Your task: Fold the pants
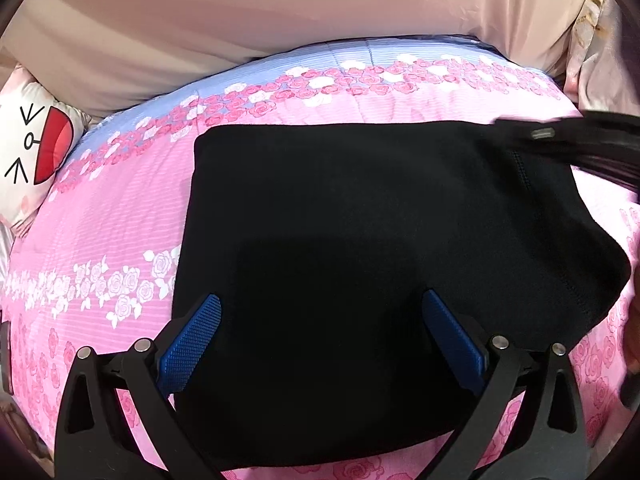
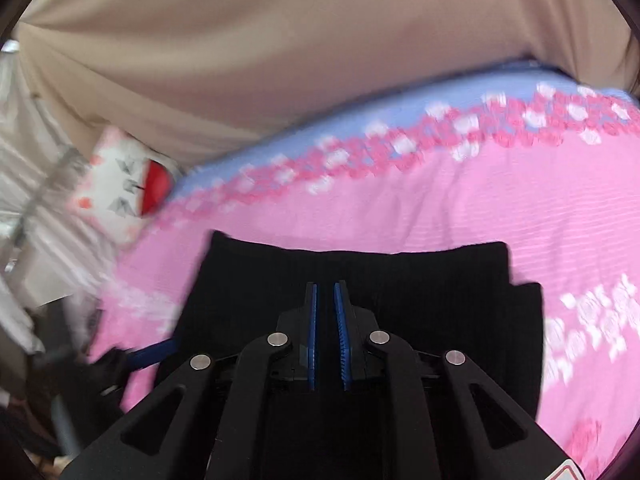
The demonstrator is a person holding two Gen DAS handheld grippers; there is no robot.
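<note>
Your black knit pants [image 1: 360,240] already lie folded into a compact rectangle on the pink rose-print bed quilt [image 1: 120,240]. Left gripper [image 1: 320,336] spread, empty; right gripper [image 2: 327,336] nearly closed, gripping nothing. Little remains.

Matt black knit cloth pants [image 1: 380,240], on them a ribbed pink floral cotton bedspread [image 1: 120,240] beneath, tongs' [image 1: 320,344] blue pads [image 1: 192,344] rough-textured plastic

Bright, even, soft light; no glare. Left wrist view sharp, blurred streak at 3 o'clock. Right wrist view motion-smeared throughout. Fisheye bowing, dark vignette corners.
</note>
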